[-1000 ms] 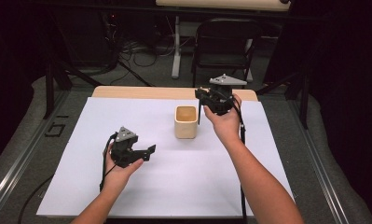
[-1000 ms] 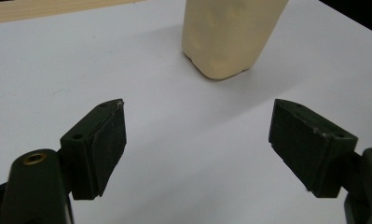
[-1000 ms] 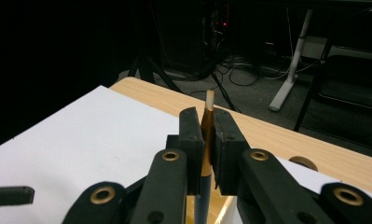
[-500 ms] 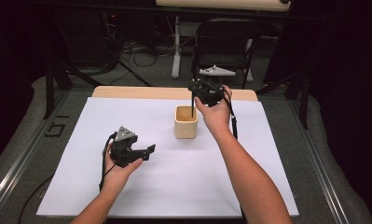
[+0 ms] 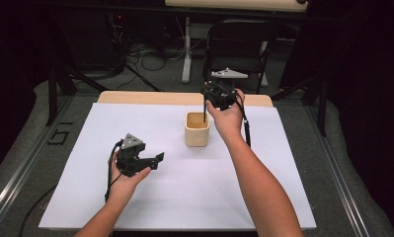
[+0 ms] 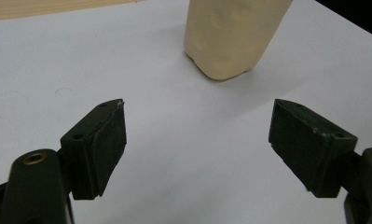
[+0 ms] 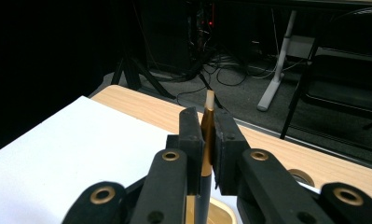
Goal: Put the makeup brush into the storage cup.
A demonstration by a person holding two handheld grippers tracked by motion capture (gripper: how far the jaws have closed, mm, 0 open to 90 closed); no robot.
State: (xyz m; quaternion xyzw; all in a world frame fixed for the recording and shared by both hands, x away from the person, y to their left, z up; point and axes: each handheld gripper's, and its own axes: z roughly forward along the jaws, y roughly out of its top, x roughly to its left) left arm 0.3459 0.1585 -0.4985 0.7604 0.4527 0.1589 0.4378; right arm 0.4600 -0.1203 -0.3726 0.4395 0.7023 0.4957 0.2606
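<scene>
Pen over the cup, drop not yet made.

Right gripper point(image 7: 207, 133) pinches a slim dark pen with gold band and pale tip point(image 7: 205, 140), upright, lower end at the mouth of the cream square plastic cup point(image 5: 197, 129); release remains, I judge. Left gripper point(image 6: 197, 144), jaws spread and empty, rests on the white sheet point(image 5: 184, 197), near the cup.

High view overhead facing forward, gripper views close and low, all sharing the cream cup point(image 5: 197, 129).
</scene>
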